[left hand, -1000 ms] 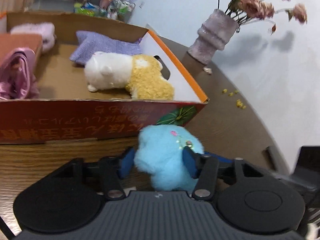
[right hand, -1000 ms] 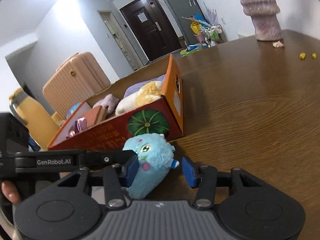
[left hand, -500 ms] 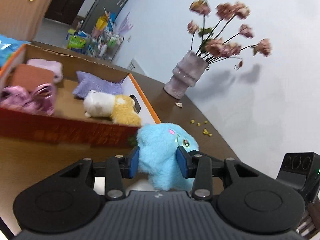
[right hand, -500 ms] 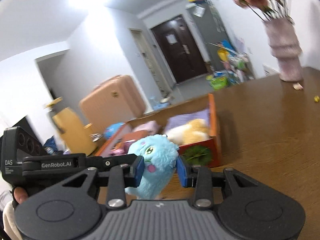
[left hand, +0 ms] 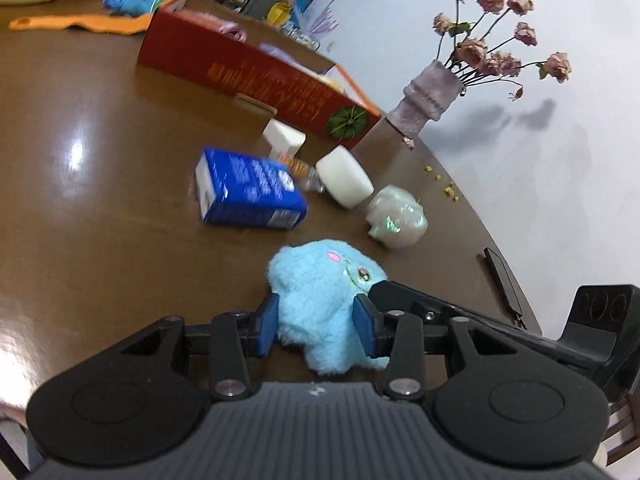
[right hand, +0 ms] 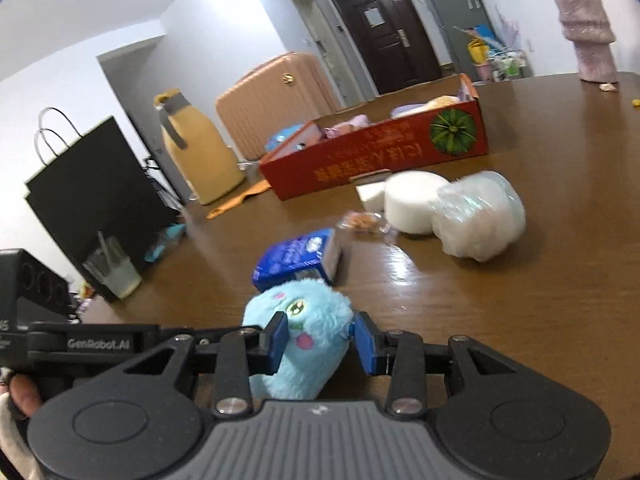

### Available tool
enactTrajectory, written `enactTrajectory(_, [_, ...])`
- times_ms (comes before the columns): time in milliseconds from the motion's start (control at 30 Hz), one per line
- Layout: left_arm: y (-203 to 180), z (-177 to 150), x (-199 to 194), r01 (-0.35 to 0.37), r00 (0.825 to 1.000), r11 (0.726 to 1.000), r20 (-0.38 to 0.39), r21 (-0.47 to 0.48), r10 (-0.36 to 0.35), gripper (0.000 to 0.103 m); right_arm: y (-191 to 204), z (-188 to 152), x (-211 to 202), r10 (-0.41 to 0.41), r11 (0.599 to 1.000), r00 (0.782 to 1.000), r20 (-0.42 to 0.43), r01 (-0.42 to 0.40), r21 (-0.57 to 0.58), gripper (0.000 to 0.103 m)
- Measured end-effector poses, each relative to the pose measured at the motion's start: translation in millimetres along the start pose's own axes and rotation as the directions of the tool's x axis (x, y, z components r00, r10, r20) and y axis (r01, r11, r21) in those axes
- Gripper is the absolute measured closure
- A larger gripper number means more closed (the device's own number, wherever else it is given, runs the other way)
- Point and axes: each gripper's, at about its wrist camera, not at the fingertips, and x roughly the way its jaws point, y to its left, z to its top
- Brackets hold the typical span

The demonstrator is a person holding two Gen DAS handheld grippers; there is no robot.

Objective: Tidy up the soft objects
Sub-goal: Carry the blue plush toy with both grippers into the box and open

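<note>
Blue plush toy [left hand: 324, 300]: fluffy, matt pile. Table [left hand: 100, 160]: dark wood grain, glossy. Red box [right hand: 384, 156]: printed cardboard. Blue carton [left hand: 248, 192]: smooth coated paper. Gripper bodies: matt black plastic. Vase [left hand: 428, 98]: rough, matt.

White lettering reading "GenRobot.AI" runs along the black left gripper [right hand: 276, 340] body. Gold print on the red box [right hand: 376, 160] and white print on the blue carton [right hand: 296, 256] are too blurred to read.

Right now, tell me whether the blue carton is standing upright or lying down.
Lying down: the blue carton rests on a long side on the wooden table, its end face sideways.
</note>
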Motion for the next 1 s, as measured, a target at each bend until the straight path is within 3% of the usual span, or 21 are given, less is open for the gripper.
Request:
enactTrajectory(167, [-3.6, -1.4, -10.7, 0.017, 0.999, 0.999, 0.034, 0.038, -0.018, 0.062, -0.2, -4.6, -7.3, -0.008, 1.000, 0.999, 0.033, 0.007, 0.017, 0.062])
enactTrajectory(333, [1.9, -1.5, -7.2, 0.011, 1.000, 1.000, 0.026, 0.017, -0.011, 0.060, -4.6, -8.3, -2.1, -0.010, 0.999, 1.000, 0.025, 0.009, 0.052, 0.057])
enactTrajectory(433, [3.2, -1.8, -3.7, 0.032, 0.999, 0.999, 0.014, 0.021, -0.032, 0.072, -7.8, -8.8, 5.9, 0.017, 0.996, 1.000, 0.010, -0.018, 0.089, 0.057])
enactTrajectory(567, [-3.8, 9.3, -2.2, 0.059, 0.998, 0.998, 0.020, 0.023, -0.060, 0.074, -4.2, -1.4, 6.4, 0.035, 0.996, 0.999, 0.020, -0.036, 0.081, 0.064])
enactTrajectory(667, [-14.2, 40.6, -3.9, 0.099, 0.992, 0.993, 0.071, 0.068, -0.104, 0.074, -3.5, 29.0, -2.5, 0.053, 0.996, 0.994, 0.095, -0.060, 0.073, 0.066])
enactTrajectory(800, [-24.1, 113.7, 12.1, 0.119, 0.982, 0.984, 0.131, 0.129, -0.136, 0.074, 2.3, 98.7, 8.4, 0.037, 0.999, 0.986, 0.163, -0.033, -0.031, 0.067])
enactTrajectory(1000, [-9.5, 245.8, 75.2, 0.077, 0.986, 0.987, 0.133, 0.143, -0.096, 0.075, 0.5, 227.0, 88.9, -0.016, 0.990, 0.986, 0.165, 0.039, -0.138, 0.068])
